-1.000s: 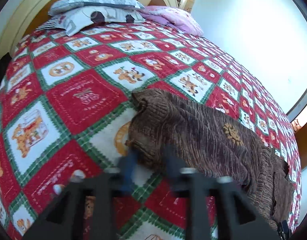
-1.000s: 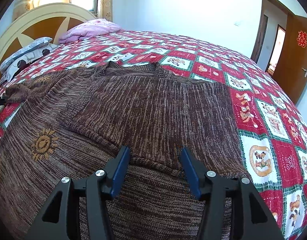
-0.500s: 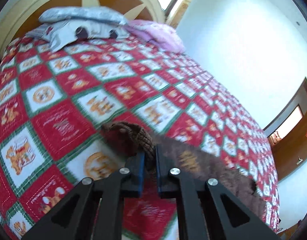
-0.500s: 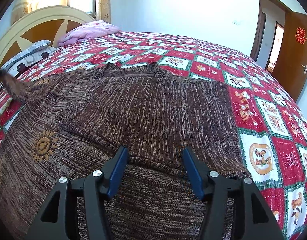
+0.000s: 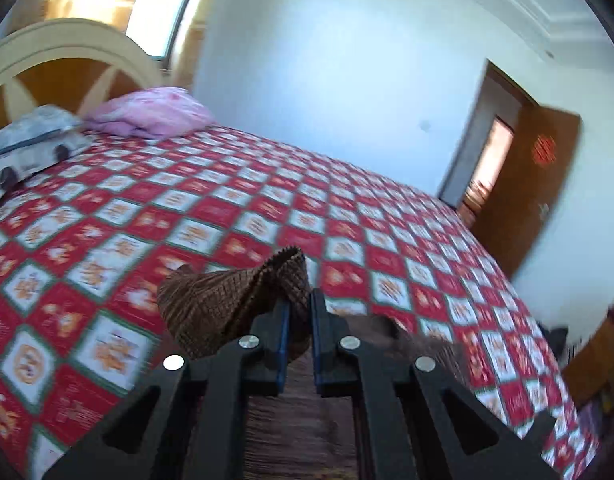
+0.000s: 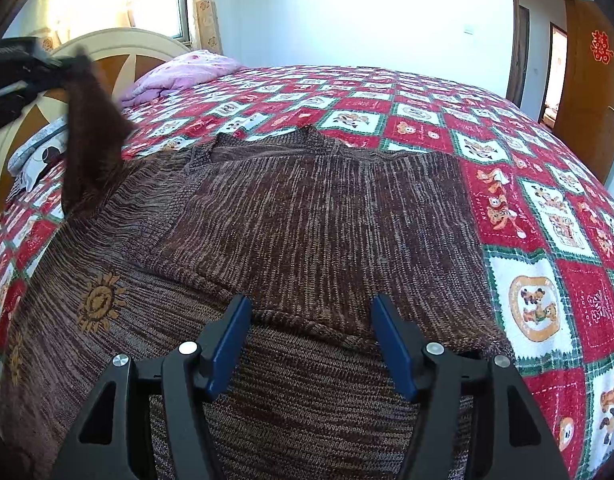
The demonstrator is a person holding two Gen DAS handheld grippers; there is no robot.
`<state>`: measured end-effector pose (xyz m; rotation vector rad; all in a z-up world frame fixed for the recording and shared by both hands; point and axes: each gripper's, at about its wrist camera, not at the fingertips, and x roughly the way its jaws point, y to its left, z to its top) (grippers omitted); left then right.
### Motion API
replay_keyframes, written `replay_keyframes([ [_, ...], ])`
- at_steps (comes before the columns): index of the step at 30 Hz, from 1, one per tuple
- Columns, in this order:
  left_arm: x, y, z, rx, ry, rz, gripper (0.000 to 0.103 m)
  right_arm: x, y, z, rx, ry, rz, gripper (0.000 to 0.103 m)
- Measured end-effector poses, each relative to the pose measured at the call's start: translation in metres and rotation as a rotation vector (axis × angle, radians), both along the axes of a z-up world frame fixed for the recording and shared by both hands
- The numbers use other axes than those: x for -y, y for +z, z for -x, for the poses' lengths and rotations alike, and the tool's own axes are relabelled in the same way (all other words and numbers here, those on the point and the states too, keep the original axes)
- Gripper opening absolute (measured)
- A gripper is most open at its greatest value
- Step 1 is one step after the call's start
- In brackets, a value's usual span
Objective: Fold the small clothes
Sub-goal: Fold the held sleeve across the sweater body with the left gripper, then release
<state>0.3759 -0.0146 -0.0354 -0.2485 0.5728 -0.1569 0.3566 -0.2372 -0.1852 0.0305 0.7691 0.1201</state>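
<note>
While the brown sweater (image 6: 315, 216) lies spread flat on the bed, one sleeve (image 6: 91, 136) is pulled up off the cover at its left side. That sleeve's ribbed cuff (image 5: 235, 300) sticks out between the left tongs (image 5: 298, 308) — their blue pads are pressed tight on the knit, and the cloth bunches up in front of them. From the right-hand camera the left tongs (image 6: 47, 66) show dark and blurry at the top left, with the sleeve hanging down from them to the sweater's shoulder.

The other sleeve is folded across the sweater's chest. A little orange sun (image 6: 101, 300) is stitched on the front, near the left edge.

The right tongs (image 6: 307, 344) sit low over the near part of the sweater. Their jaws have just been opening and stand wide apart — the knit shows under them, but the pads do not squeeze it.

Under it all is a red, white and green checked quilt (image 6: 539, 312) with small bears on it. A pink pillow (image 5: 151, 110) lies by the headboard (image 5: 67, 60).
</note>
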Motion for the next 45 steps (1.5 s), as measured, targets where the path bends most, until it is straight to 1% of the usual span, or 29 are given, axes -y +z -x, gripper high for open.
replay_keyframes([
  [2,0.032,-0.02,-0.002,-0.033,-0.05,-0.039,0.01,0.0,0.0,0.0,-0.001,0.002,-0.005,0.065],
  [3,0.053,-0.039,-0.004,-0.069,-0.081,-0.068,0.013,0.001,0.0,0.0,-0.001,0.004,-0.012,0.065],
  [4,0.064,-0.05,-0.006,-0.094,-0.097,-0.088,0.017,0.002,0.0,0.0,0.0,0.004,-0.016,0.066],
  [6,0.085,-0.075,-0.004,-0.161,-0.145,-0.134,0.02,0.003,0.0,0.0,-0.001,0.007,-0.029,0.066],
  [8,0.093,-0.081,0.007,-0.166,-0.184,-0.145,0.023,0.004,0.0,-0.001,-0.002,0.009,-0.036,0.067],
  [9,0.092,-0.08,0.015,-0.155,-0.199,-0.158,0.031,0.004,0.0,-0.001,-0.003,0.011,-0.038,0.067],
  [10,0.088,-0.076,0.024,-0.131,-0.201,-0.177,0.046,0.004,0.0,-0.001,-0.003,0.012,-0.038,0.068],
  [11,0.081,-0.072,0.03,-0.105,-0.189,-0.189,0.053,0.003,0.0,-0.001,-0.003,0.013,-0.035,0.068],
  [12,0.071,-0.068,0.035,-0.073,-0.164,-0.205,0.065,0.003,-0.001,-0.001,-0.004,0.014,-0.032,0.069],
  [13,0.057,-0.066,0.035,-0.046,-0.122,-0.23,0.07,0.002,0.0,-0.001,-0.003,0.014,-0.031,0.069],
  [14,0.041,-0.065,0.033,-0.039,-0.081,-0.251,0.071,0.002,-0.001,-0.001,-0.003,0.014,-0.03,0.069],
  [15,0.024,-0.066,0.025,-0.049,-0.022,-0.286,0.071,0.002,0.0,-0.001,-0.001,0.014,-0.03,0.069],
  [19,-0.03,-0.083,-0.002,-0.127,0.212,-0.433,0.07,0.007,0.001,0.002,0.014,0.013,-0.069,0.069],
  [21,-0.047,-0.094,-0.011,-0.173,0.26,-0.464,0.07,0.012,0.003,0.005,0.029,-0.002,-0.099,0.069],
  [23,-0.057,-0.11,-0.017,-0.249,0.263,-0.467,0.07,0.013,0.006,0.005,0.024,-0.011,-0.104,0.069],
  [25,-0.059,-0.12,-0.017,-0.29,0.27,-0.45,0.071,0.011,0.011,0.0,-0.01,-0.016,-0.144,0.069],
  [26,-0.06,-0.119,-0.018,-0.291,0.277,-0.439,0.073,0.007,0.016,-0.007,-0.033,-0.022,-0.168,0.069],
  [28,-0.062,-0.12,-0.015,-0.309,0.316,-0.44,0.083,-0.008,0.026,-0.016,-0.041,-0.008,-0.166,0.069],
  [30,-0.063,-0.123,-0.014,-0.318,0.332,-0.436,0.084,-0.039,0.039,-0.03,-0.036,0.058,-0.117,0.069],
  [32,-0.064,-0.124,-0.011,-0.308,0.337,-0.435,0.084,-0.078,0.043,-0.05,-0.054,0.139,-0.013,0.069],
  [33,-0.063,-0.124,-0.009,-0.298,0.343,-0.434,0.085,-0.094,0.042,-0.058,-0.05,0.153,0.042,0.069],
  [35,-0.066,-0.126,-0.008,-0.287,0.347,-0.425,0.086,-0.115,0.038,-0.072,-0.055,0.192,0.091,0.069],
  [36,-0.069,-0.127,-0.008,-0.285,0.348,-0.412,0.087,-0.13,0.032,-0.081,-0.071,0.211,0.128,0.069],
  [38,-0.077,-0.129,-0.009,-0.287,0.347,-0.372,0.089,-0.143,0.024,-0.096,-0.084,0.219,0.178,0.069],
  [40,-0.08,-0.13,-0.012,-0.29,0.346,-0.352,0.091,-0.143,0.018,-0.111,-0.072,0.151,0.27,0.067],
  [41,-0.08,-0.13,-0.011,-0.289,0.344,-0.351,0.091,-0.126,0.021,-0.122,-0.065,0.072,0.253,0.067],
  [42,-0.08,-0.13,-0.012,-0.288,0.344,-0.351,0.091,-0.105,0.024,-0.129,-0.072,-0.011,0.21,0.067],
  [44,-0.081,-0.131,-0.012,-0.285,0.342,-0.348,0.092,-0.068,0.031,-0.133,-0.071,-0.162,0.177,0.067],
  [45,-0.082,-0.131,-0.011,-0.285,0.341,-0.345,0.092,-0.046,0.033,-0.132,-0.076,-0.22,0.156,0.067],
])
